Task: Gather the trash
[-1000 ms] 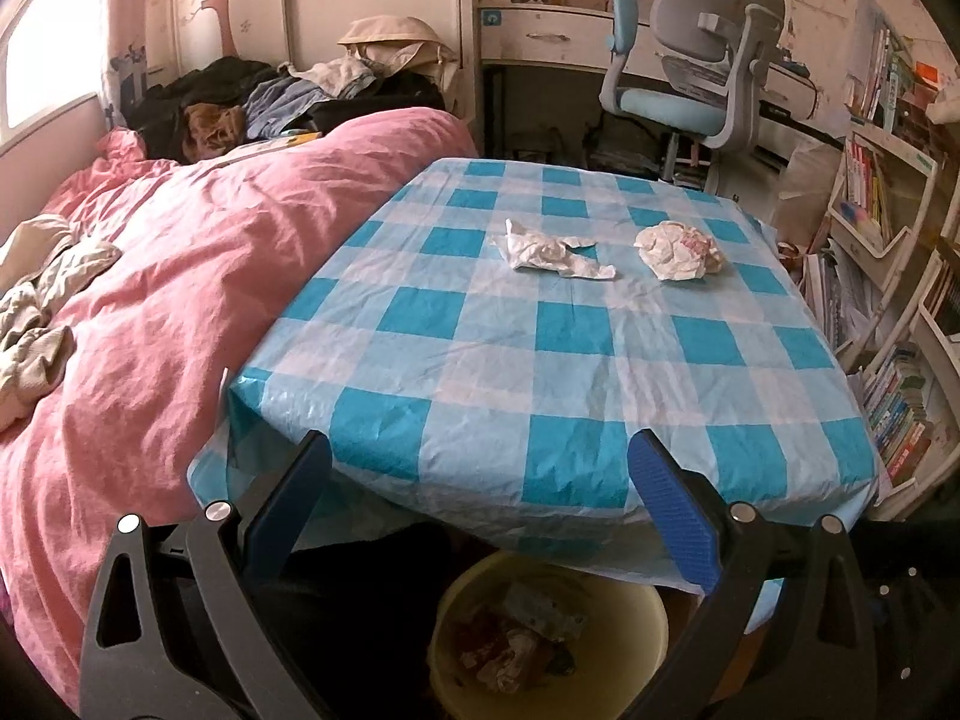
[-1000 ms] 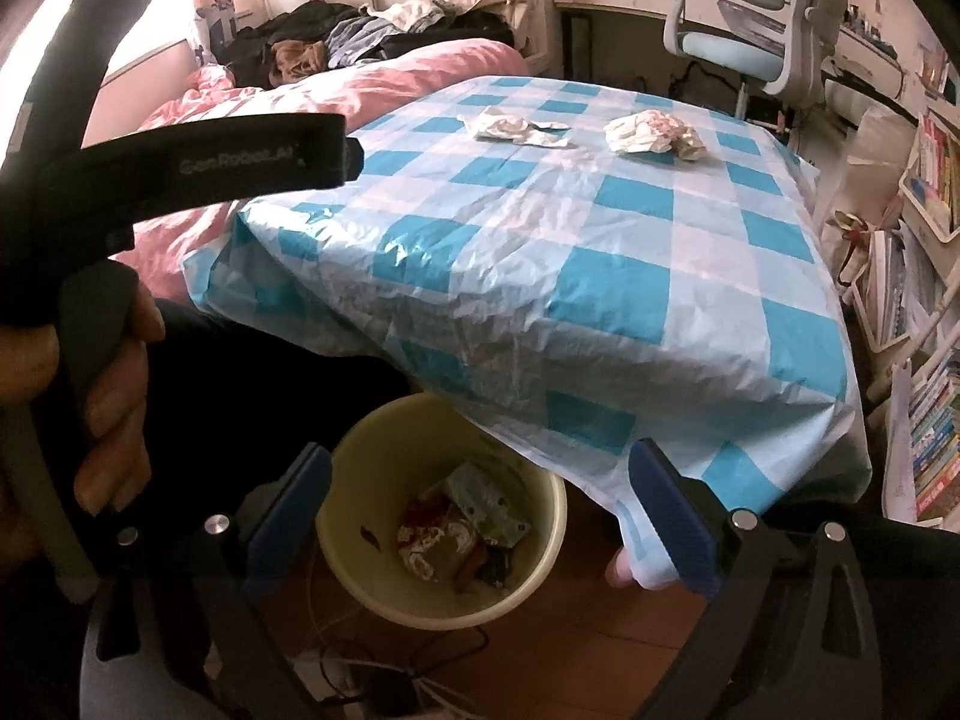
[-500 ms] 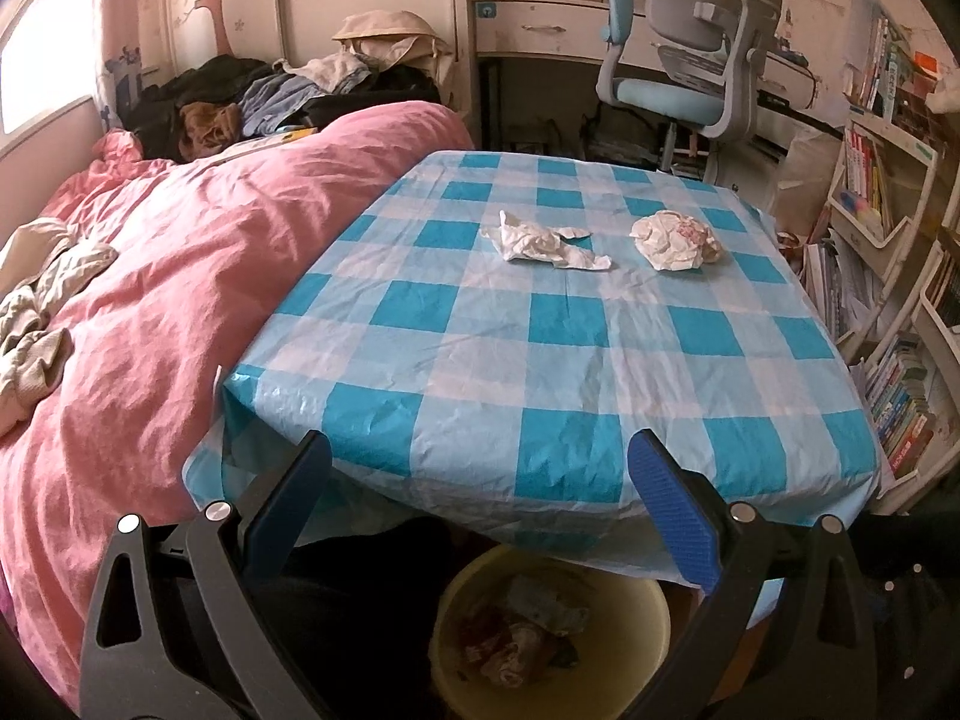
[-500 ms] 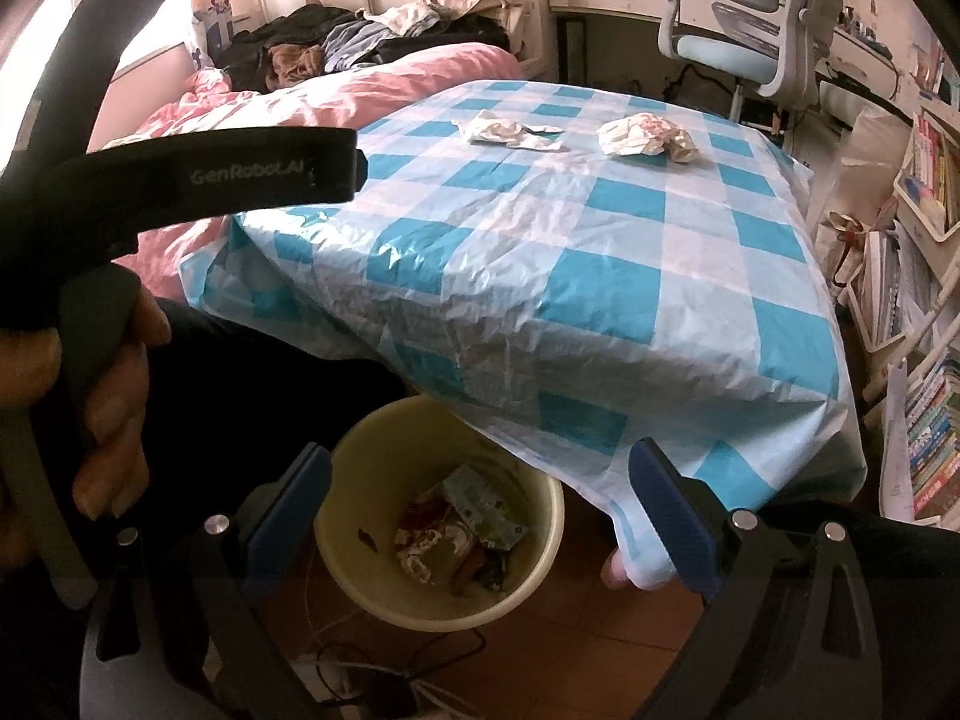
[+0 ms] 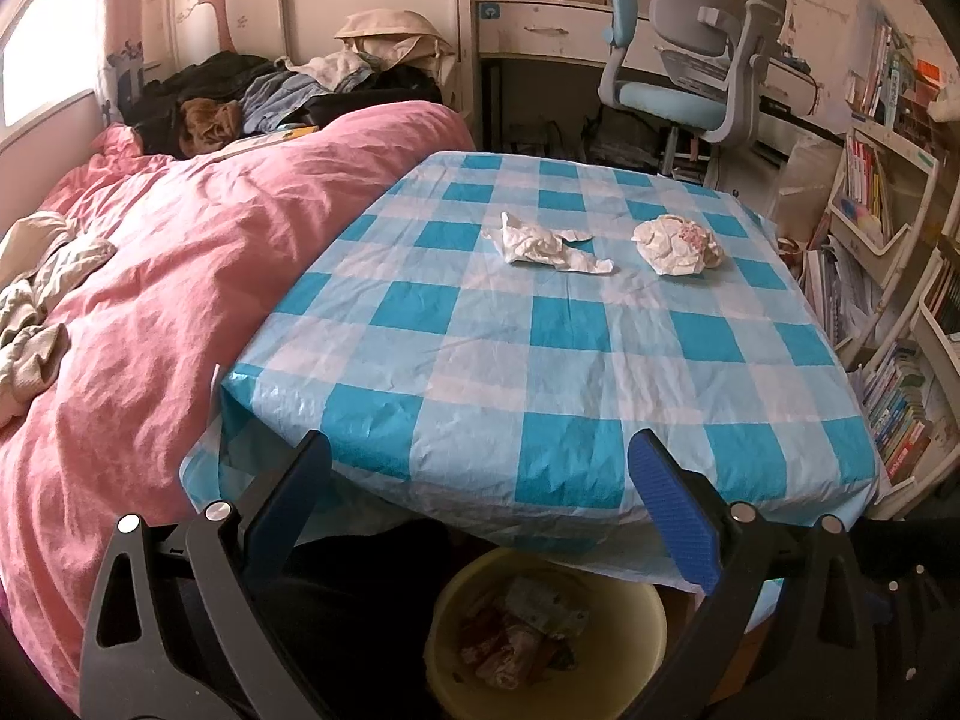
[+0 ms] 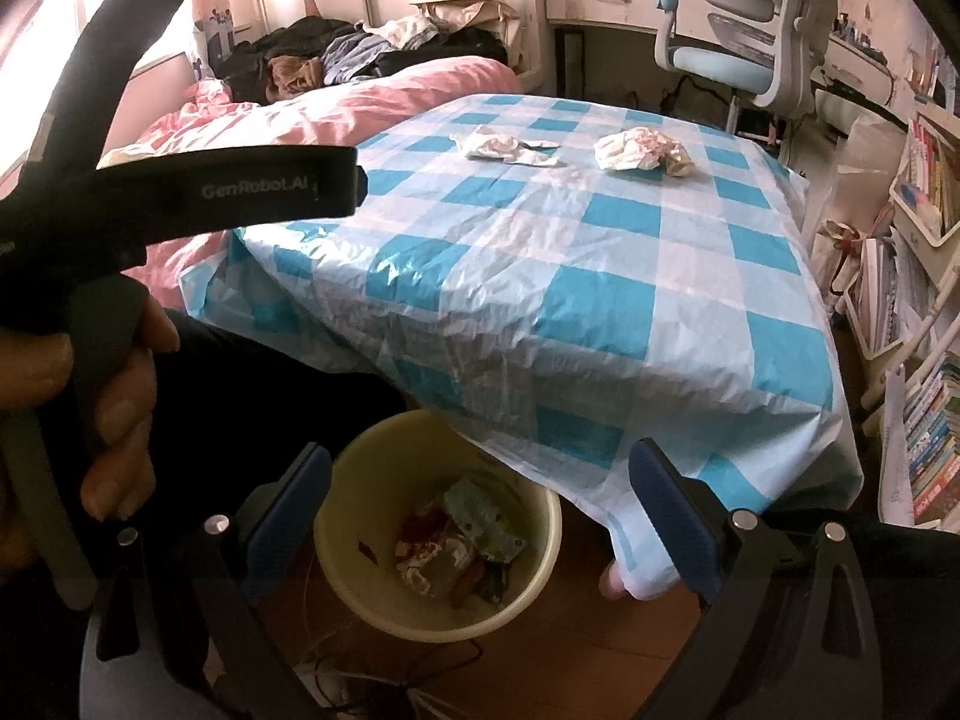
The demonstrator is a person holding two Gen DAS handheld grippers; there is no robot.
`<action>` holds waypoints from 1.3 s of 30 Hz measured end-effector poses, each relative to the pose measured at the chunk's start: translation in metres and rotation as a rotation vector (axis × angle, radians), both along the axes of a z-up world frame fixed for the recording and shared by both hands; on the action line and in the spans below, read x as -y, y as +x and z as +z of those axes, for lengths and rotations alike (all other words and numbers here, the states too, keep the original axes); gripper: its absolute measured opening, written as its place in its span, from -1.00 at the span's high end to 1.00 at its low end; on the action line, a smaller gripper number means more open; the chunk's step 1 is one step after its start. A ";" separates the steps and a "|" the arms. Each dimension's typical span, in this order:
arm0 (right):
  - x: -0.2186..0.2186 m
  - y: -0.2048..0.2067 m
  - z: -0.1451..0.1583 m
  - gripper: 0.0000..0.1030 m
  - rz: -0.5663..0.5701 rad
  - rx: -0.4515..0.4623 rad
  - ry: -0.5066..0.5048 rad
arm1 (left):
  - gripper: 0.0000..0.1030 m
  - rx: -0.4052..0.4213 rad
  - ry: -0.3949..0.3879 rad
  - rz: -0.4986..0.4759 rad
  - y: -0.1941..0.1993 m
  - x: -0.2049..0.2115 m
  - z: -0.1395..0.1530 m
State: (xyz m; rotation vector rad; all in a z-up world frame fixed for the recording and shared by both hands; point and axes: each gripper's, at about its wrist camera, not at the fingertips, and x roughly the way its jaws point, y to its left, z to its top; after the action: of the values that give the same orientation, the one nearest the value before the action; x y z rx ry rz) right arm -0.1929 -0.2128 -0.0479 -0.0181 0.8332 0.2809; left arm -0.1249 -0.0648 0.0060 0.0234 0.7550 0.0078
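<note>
- the left claw (image 5: 480,498) is wide open, with nothing between its 2 blue pads (image 5: 675,516); it hangs at the near edge of the table (image 5: 540,348), above the bin (image 5: 630,618).
- the right claw (image 6: 480,510) is also wide open and holds nothing; it is over the bin (image 6: 360,480), in front of the hanging cloth corner.
- in the right view, the left tool's black body (image 6: 180,192) crosses the upper left, and a hand (image 6: 114,408) grips its handle.
- the table has a blue and white checked plastic cloth; 2 pieces of trash lie on its far half.
- the flat paper (image 5: 540,246) (image 6: 504,147) is on the left, crumpled and spread out, with a small torn bit beside it.
- the paper ball (image 5: 675,243) (image 6: 636,147) is on the right, near the flat paper but apart from it; it shows some pink marks.
- the bin is pale yellow, stands on the floor partly under the near table edge, and has wrappers (image 6: 456,546) inside.
- a bed with a pink cover (image 5: 150,300) touches the left side of the table; clothes are piled at its far end.
- a chair (image 5: 690,60) stands behind the table, and shelves with books (image 5: 900,408) are on the right.
</note>
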 end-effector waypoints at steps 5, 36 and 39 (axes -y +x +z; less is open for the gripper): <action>-0.001 -0.001 0.001 -0.84 -0.004 0.015 -0.001 | -0.85 -0.002 -0.007 0.002 -0.001 -0.002 -0.002; 0.020 0.130 0.026 -0.84 -0.056 0.100 -0.198 | -0.85 0.019 -0.080 -0.069 0.165 0.007 -0.009; 0.023 0.157 0.027 -0.84 -0.061 0.099 -0.225 | -0.85 -0.026 -0.093 -0.056 0.198 0.006 -0.016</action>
State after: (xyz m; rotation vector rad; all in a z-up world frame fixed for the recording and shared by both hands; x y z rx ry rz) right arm -0.0357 -0.2360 -0.0214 -0.2151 0.7625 0.1263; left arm 0.0733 -0.0709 -0.0101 -0.0441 0.7803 -0.0808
